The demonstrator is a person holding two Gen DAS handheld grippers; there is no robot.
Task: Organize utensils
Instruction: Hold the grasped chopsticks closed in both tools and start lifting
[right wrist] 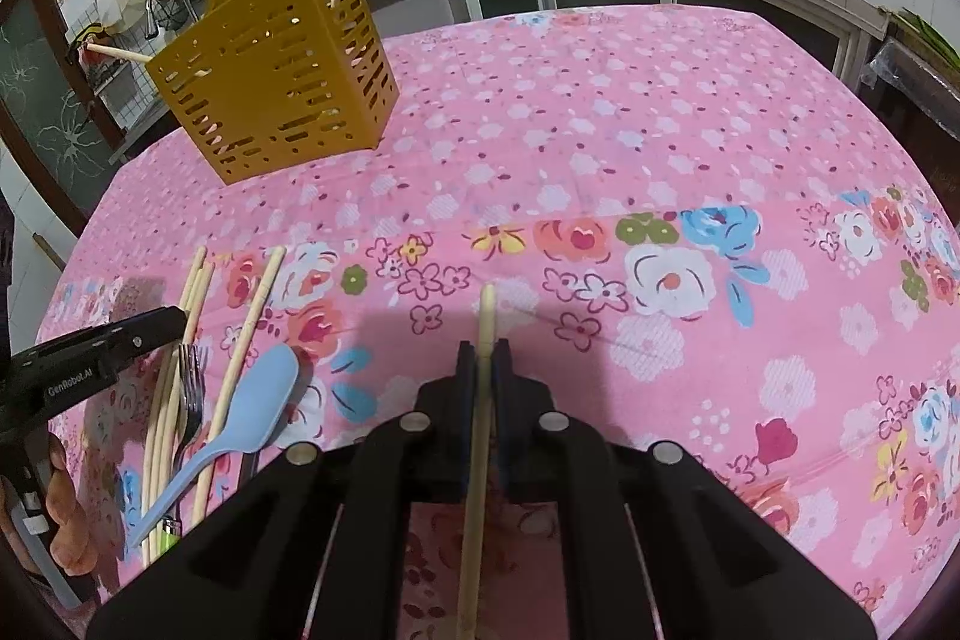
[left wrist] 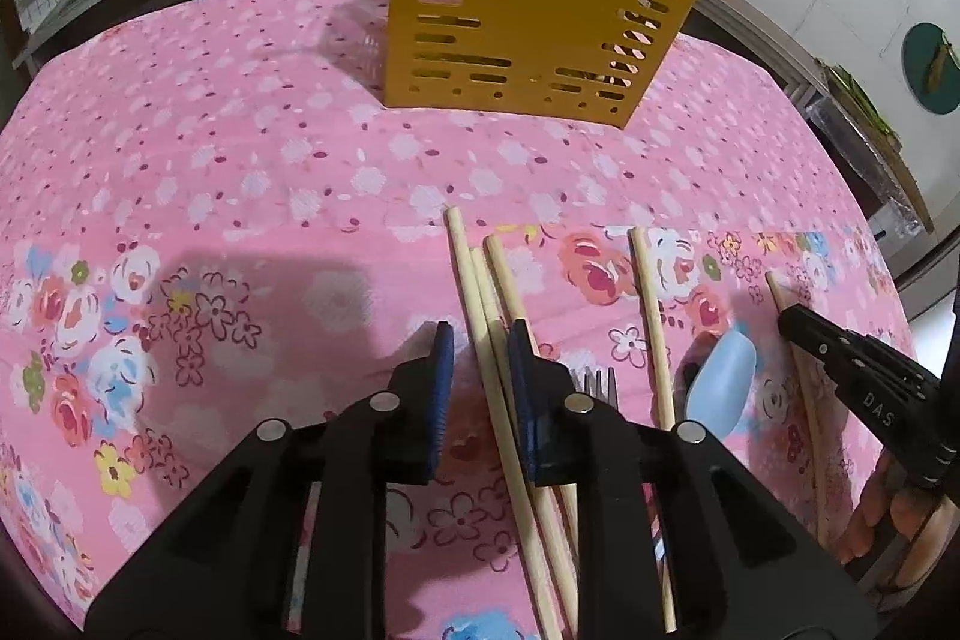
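**Chopsticks on the pink cloth, one already in my right claw**

Biggest thing here is the cloth: pink, thin woven fabric printed with small white blossoms, plus a band of bigger bright flowers running across it nearer to me. It covers the whole table.

At the far side stands the caddy, a mustard-yellow plastic box with flat walls punched full of short slots and round holes. It sits upright, well away from both claws. A couple of pale sticks poke out of its top, leaning.

My left claw hangs low over the pile with its jaws apart. The pads are blue and ribbed, the rest is matte black plastic. One chopstick from the pile runs up through the gap between them; I can't tell whether either pad touches it.

My right claw is clamped on a single stick, a plain round length of pale wood. It runs straight along the jaws and its tip pokes out past them over the cloth.

The pile itself is between the two claws: more chopsticks, roughly parallel, a loose one just to the right of them.

Then the spoon, smooth light-blue plastic, bowl up, lying across the sticks.

Smallest is the fork, shiny metal, tines pointing away from me, tucked beside the spoon.
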